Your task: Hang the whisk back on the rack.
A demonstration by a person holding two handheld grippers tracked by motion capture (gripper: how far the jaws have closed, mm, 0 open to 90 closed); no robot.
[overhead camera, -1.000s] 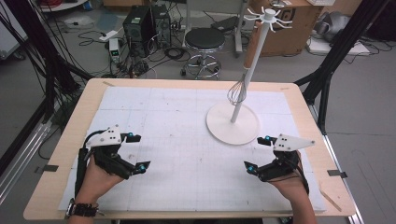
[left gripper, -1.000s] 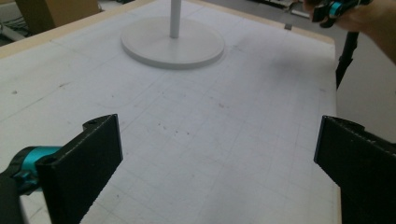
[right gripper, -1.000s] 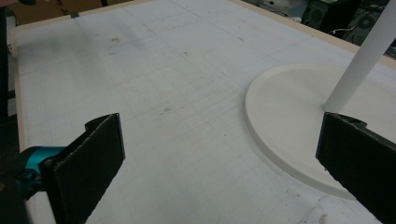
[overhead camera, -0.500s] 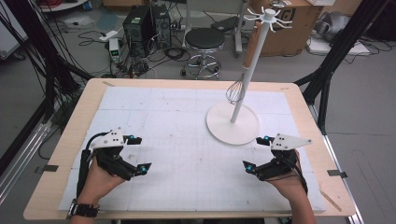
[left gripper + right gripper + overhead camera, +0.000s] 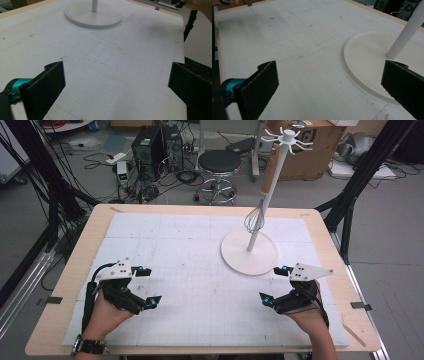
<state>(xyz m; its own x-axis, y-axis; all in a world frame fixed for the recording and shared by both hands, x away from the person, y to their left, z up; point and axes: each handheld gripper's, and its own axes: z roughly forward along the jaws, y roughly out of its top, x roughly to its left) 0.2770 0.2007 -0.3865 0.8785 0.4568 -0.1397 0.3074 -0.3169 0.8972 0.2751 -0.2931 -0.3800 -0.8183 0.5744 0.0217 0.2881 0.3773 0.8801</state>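
Observation:
A white stand with a round base (image 5: 249, 252) and a tall pole (image 5: 270, 185) rises right of the table's middle; a metal whisk (image 5: 255, 218) hangs against the pole. The base also lies far ahead in the left gripper view (image 5: 93, 15) and close at right in the right gripper view (image 5: 367, 60). My left gripper (image 5: 148, 286) rests open near the front left, nothing between its jaws. At the front right my right gripper (image 5: 275, 284) is open too and holds nothing, just short of the base's rim.
A white gridded mat (image 5: 200, 270) covers the wooden table (image 5: 95, 227). Behind the table stand a black stool (image 5: 220, 162), a computer tower (image 5: 147, 145), cables and a cardboard box (image 5: 310, 150). Black frame legs (image 5: 45, 175) flank both sides.
Both hands have shifted only slightly; the left gripper drifted a little toward the front edge. Both grippers stay open and the stand has not moved.

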